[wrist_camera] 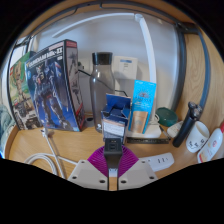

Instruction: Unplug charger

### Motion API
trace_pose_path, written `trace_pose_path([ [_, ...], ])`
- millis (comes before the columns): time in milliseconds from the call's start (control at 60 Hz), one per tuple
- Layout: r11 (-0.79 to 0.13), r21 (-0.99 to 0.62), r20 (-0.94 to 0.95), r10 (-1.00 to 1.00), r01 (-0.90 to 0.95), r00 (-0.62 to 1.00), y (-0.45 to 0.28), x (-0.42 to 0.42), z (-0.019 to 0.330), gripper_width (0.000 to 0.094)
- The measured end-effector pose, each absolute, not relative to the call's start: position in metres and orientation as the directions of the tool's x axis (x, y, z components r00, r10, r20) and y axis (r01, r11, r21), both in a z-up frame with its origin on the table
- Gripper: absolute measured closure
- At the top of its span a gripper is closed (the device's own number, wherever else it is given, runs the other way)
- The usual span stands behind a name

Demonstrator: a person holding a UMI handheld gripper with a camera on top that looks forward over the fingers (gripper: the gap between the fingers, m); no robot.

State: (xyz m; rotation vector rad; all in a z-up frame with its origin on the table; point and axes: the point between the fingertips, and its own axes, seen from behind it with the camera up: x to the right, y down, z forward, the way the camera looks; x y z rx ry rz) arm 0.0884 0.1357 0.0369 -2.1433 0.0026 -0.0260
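So the gripper [113, 150] sits bottom centre of the frame, and its two fingers are pinched onto the charger [116, 118], a small blue-and-white block standing just above the fingertips in the middle of the frame. The magenta pads [100, 160] show right under it, pulled in close with basically no gap between them.

The charger is right above a white power strip [150, 162] that runs along the bottom of the frame toward the right; I can't tell if its prongs are in the socket or already out. A white cable [48, 160] loops across the wooden desk [60, 145] at lower left.

Behind the charger there's a clear bottle [100, 85] with a dark cap, centre frame. Left of that is a big box [55, 85] with a robot figure printed on it. To the right of the charger is a small blue and orange pack [143, 105], and further right a black handle-shaped thing [188, 122] leaning near a white mug [198, 135].
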Motion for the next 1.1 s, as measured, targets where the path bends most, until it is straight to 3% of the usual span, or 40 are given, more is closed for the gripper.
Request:
trace_pose_path([
  [50, -0.530, -0.848, 0.006, -0.002, 0.004, 1.000, 0.140, 0.088, 0.057, 0.0848],
  [200, -0.298, -0.954, 0.039, 0.012, 0.041, 0.999, 0.151, 0.097, 0.217, 0.0852],
  [333, -0.317, -0.948, 0.059, -0.060, 0.037, 0.996, 0.123, 0.146, 0.255, 0.0854],
  [433, -0.404, -0.915, 0.090, -0.144, 0.025, 0.985, 0.097, 0.204, 0.226, 0.0854],
  [633, -0.632, -0.773, 0.110, -0.223, -0.058, 0.968, 0.044, 0.295, 0.114, 0.0856],
  [767, -0.718, -0.690, 0.095, -0.220, -0.095, 0.971, 0.023, 0.321, 0.057, 0.0855],
  [900, -0.748, -0.653, 0.066, -0.213, -0.120, 0.975, 0.020, 0.332, 0.027, 0.0850],
  [1100, -0.770, -0.630, 0.068, -0.187, -0.103, 0.980, 0.027, 0.339, 0.008, 0.0755],
])
